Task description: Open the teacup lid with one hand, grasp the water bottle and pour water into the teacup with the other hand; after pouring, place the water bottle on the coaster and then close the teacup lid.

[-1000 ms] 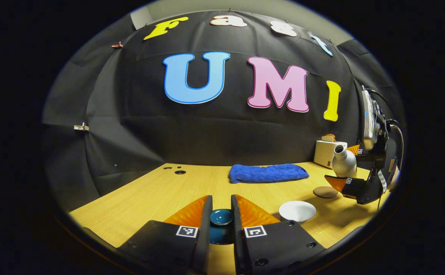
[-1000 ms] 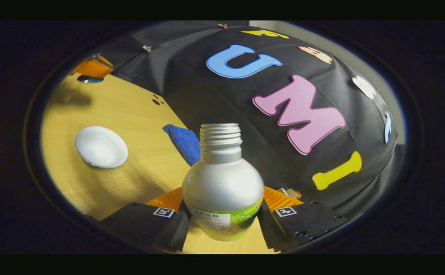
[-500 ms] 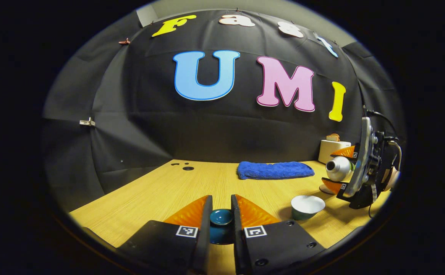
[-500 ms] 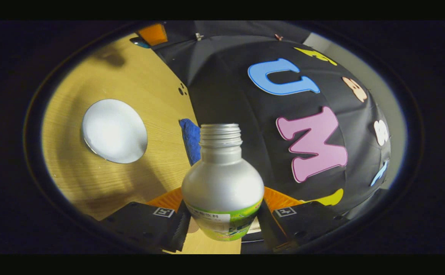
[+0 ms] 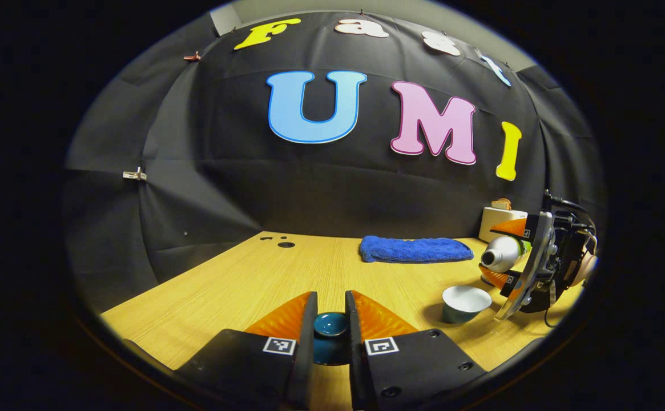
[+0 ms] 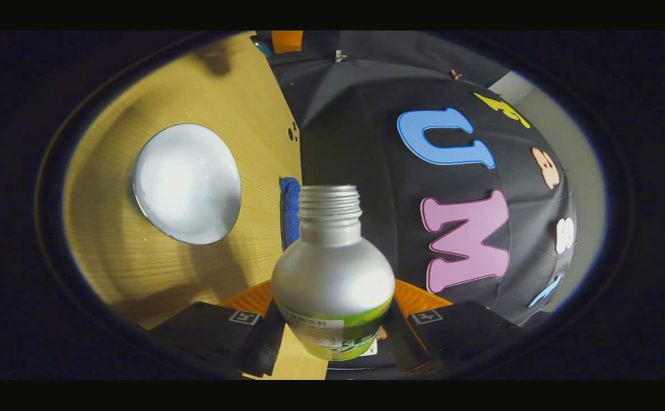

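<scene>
- left gripper (image 5: 330, 319) pinches the teacup lid (image 5: 330, 324), held over the bench's (image 5: 241, 285) near edge;
- right gripper (image 6: 332, 334) clamps the water bottle (image 6: 332, 285), tipped mouth-first toward the open teacup (image 5: 466, 302) near the bench's right edge

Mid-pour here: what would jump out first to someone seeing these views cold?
The silver water bottle, cap off, held between the right gripper fingers and tipped far over, its mouth aimed toward the open teacup near the table's right end. Next, the blue teacup lid pinched in the left gripper, held away from the cup.
</scene>
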A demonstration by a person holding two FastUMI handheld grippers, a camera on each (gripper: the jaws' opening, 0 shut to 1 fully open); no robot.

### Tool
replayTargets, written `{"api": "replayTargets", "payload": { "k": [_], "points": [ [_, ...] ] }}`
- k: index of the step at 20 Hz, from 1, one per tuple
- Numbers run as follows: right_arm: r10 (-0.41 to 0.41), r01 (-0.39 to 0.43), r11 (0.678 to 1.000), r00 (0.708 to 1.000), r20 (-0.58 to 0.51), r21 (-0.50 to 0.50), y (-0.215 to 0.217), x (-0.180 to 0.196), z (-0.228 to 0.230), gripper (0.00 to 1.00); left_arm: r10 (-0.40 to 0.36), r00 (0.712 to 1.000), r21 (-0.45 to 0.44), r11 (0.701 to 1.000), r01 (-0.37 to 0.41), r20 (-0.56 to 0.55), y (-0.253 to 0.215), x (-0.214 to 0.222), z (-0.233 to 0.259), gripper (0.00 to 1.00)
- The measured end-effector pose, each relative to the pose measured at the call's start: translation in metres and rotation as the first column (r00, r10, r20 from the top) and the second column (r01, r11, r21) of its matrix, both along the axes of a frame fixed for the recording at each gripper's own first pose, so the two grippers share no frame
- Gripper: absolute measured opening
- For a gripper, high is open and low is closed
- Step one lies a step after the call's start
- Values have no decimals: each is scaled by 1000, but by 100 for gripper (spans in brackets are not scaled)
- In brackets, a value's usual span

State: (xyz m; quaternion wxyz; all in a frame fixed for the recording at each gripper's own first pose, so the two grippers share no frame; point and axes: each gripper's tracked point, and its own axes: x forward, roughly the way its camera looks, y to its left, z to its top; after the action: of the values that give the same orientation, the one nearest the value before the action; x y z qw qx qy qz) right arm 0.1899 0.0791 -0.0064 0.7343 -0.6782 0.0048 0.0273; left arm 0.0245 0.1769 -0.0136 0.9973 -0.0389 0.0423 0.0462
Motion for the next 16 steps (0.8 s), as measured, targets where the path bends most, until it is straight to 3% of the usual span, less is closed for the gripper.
{"api": "replayTargets", "payload": {
  "k": [1, 2, 7, 8, 9, 14, 15, 16],
  "points": [
    [4, -4, 1000, 1000, 4, -14, 0, 0, 0, 75, 1, 1000, 2, 1000, -1, 0, 0, 0, 1, 30],
    [9, -9, 1000, 1000, 3, -23, 1, 2, 0, 79, 2, 1000, 4, 1000, -2, 1, 0, 1, 0, 30],
    [25, -22, 995, 999, 28, -102, 4, 5, 3, 79, 7, 1000, 4, 1000, -7, -4, 2, -2, -1, 30],
    [33, -28, 991, 999, 39, -133, 6, 7, 5, 84, 10, 1000, 3, 1000, -10, -9, 3, -2, -2, 30],
    [42, -34, 986, 998, 47, -162, 6, 7, 6, 80, 12, 1000, 1, 1000, -12, -11, 3, -2, -3, 29],
    [68, -56, 972, 997, 47, -227, 9, 11, 1, 79, 14, 1000, -6, 1000, -14, -19, 4, -4, -6, 30],
    [67, -53, 969, 996, 52, -240, 9, 11, 1, 83, 13, 1000, -5, 1000, -14, -19, 4, -4, -5, 30],
    [74, -57, 966, 995, 60, -252, 10, 11, 2, 79, 12, 1000, -4, 1000, -12, -19, 4, -4, -5, 30]
  ]
}}
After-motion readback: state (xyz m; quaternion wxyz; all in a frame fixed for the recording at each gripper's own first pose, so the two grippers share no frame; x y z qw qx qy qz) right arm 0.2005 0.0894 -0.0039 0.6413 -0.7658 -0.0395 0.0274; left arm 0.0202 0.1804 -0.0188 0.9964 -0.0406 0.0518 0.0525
